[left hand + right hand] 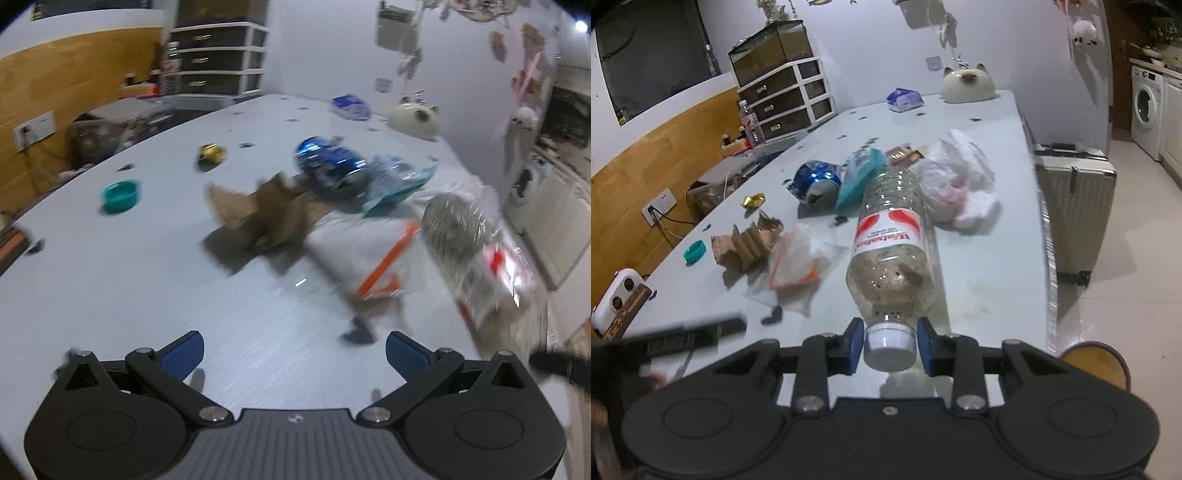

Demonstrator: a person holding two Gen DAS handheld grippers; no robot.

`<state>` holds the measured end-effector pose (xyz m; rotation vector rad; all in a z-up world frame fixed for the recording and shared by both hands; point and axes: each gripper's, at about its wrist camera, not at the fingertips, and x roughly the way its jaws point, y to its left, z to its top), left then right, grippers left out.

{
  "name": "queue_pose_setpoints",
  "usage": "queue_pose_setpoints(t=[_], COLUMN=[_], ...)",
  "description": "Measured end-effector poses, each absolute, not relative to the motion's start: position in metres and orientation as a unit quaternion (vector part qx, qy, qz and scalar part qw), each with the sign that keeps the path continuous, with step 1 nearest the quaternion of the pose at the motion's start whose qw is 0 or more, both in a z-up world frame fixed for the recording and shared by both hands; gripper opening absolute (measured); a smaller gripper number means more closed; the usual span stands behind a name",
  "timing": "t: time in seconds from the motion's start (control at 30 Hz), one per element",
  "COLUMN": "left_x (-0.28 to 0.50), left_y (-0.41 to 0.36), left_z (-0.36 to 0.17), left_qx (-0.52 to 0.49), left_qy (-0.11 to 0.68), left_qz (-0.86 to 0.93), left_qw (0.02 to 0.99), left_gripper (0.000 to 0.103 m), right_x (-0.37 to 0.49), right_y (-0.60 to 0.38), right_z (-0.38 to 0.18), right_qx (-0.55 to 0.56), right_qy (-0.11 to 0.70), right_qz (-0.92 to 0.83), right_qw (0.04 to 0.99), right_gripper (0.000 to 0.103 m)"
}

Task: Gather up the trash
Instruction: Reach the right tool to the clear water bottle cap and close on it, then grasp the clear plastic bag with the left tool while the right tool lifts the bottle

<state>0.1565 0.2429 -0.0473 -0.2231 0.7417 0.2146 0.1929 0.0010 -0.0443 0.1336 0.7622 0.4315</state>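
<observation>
right gripper (890, 345): you've got its blue pads on either side of the white cap of the plastic bottle (892, 236), both pads look pressed against the cap, so clamped on it.
plastic bottle: clear, red-and-white label, dirty residue inside, cap end toward you, body pointing away over the table (979, 266). In your left wrist view it shows blurred at the right (476, 236). Can't tell whether the far end rests on the table.
left gripper (294, 354): your jaws stand wide apart, nothing between them, just bare table (110, 277) beneath.
blue can (816, 181): crushed, lying on its side past the bottle's left, touching the teal packet (860, 173).
white plastic bag (955, 177): crumpled, just right of the bottle's far end.
cardboard scrap (746, 242): torn, folded, left of the bottle; clear zip bag (794, 258) with orange strip sits between it and the bottle.
teal cap (694, 252): alone near the table's left edge, apart from the cardboard.
gold wrapper (753, 200): small, apart, left of the can.
background: cat-shaped ornament (966, 85) and a blue pack (904, 99) at the far end of the table, suitcase (1071, 206) on the floor beside the table's right edge.
blur: your left view is heavily smeared, fine detail there unreadable.
</observation>
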Motion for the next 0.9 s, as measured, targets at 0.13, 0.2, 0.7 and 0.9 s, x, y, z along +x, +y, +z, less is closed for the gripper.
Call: queue_pose_setpoints(t=[0.13,0.2,0.7,0.9], left_x=[0.181,0.193,0.242,0.241], left_y=[0.231,0.224,0.196,0.190], left_z=[-0.041,-0.037,-0.037,-0.030], left_qx=[-0.095,-0.084,-0.027,0.003], left_qy=[0.344,0.335,0.334,0.334], left_qz=[0.081,0.079,0.092,0.110], left_qw=[0.931,0.935,0.938,0.936], left_gripper=[0.103,0.103,0.101,0.101], right_x=[0.180,0.175,0.196,0.221], right_y=[-0.018,-0.024,-0.032,-0.010], right_z=[-0.046,-0.045,-0.026,-0.028], right_qx=[0.050,0.039,0.034,0.008], right_qy=[0.376,0.373,0.322,0.322], right_qz=[0.211,0.208,0.204,0.213], right_qw=[0.901,0.903,0.924,0.922], right_gripper=[0.032,0.033,0.075,0.078])
